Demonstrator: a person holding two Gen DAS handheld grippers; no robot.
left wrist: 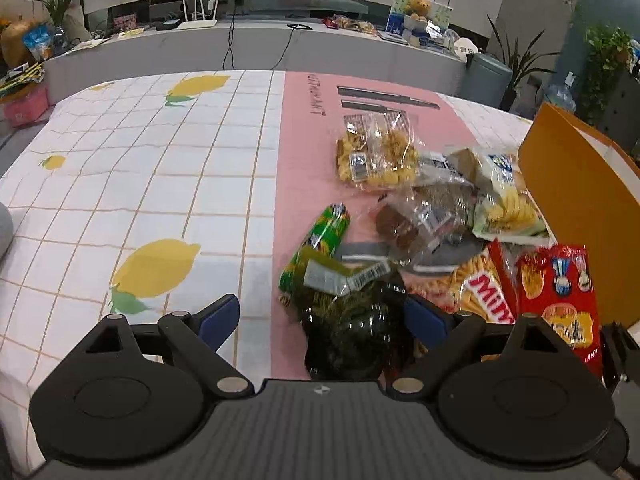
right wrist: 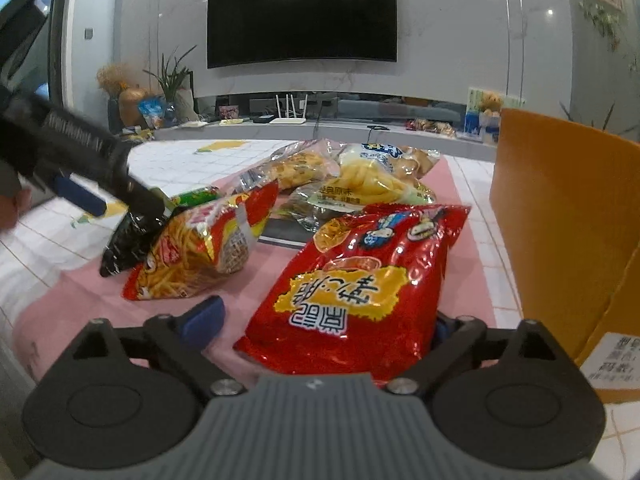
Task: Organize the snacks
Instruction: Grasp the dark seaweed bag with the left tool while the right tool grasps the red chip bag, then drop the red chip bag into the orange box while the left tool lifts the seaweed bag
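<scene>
Both claws gape wide, the left claw (left wrist: 320, 320) around the dark packet (left wrist: 348, 340), the right claw (right wrist: 320, 322) around the red bag (right wrist: 360, 280), and either slippery foil could squirt free on closing.

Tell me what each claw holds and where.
Left claw: open around the dark packet, no grip. Right claw: open around the red bag's near end.

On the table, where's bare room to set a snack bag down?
The white lemon-print cloth left of the pink mat is bare, as is the mat's far strip beyond the clear cookie bag. It is crowded from the green packet across to the orange box.
</scene>
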